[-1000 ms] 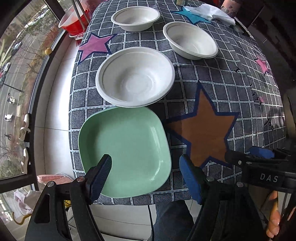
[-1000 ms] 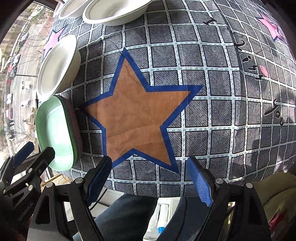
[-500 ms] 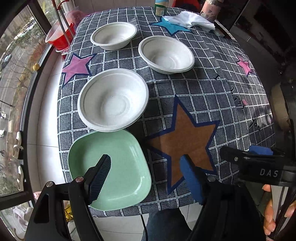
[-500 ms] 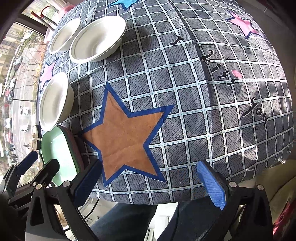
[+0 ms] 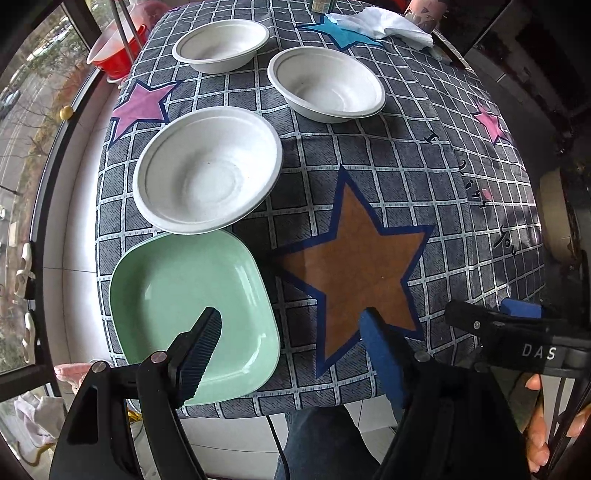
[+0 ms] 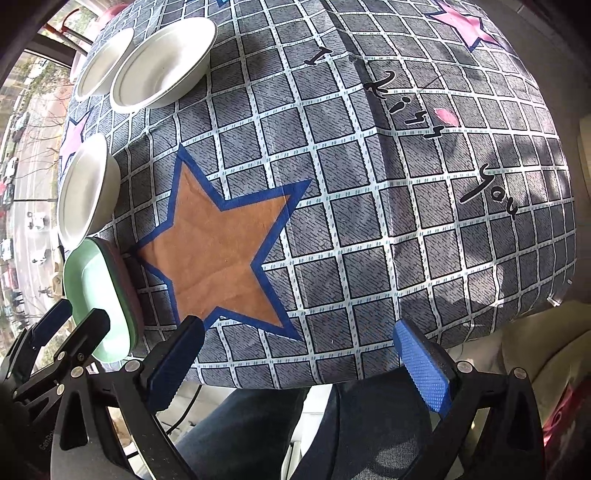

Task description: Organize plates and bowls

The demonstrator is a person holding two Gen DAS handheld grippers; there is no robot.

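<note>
A square green plate [image 5: 184, 306] lies at the table's near left corner; it also shows in the right wrist view [image 6: 98, 295]. A white bowl [image 5: 207, 170] sits just behind it, its rim over the plate's far edge. Two more white bowls [image 5: 327, 83] [image 5: 221, 38] stand farther back. My left gripper [image 5: 291, 350] is open and empty, above the plate's near right edge. My right gripper [image 6: 295, 354] is open and empty, over the table's near edge, right of the orange star [image 6: 221, 247].
A checked grey tablecloth [image 5: 424, 177] covers the table. A red bucket [image 5: 118, 48] stands off the far left corner by the window. A white cloth [image 5: 384, 22] lies at the far edge. My legs are below the near edge.
Both grippers rose and pulled back from the table, then the left one came a little closer again. The right gripper's jaws opened wider. The dishes did not move.
</note>
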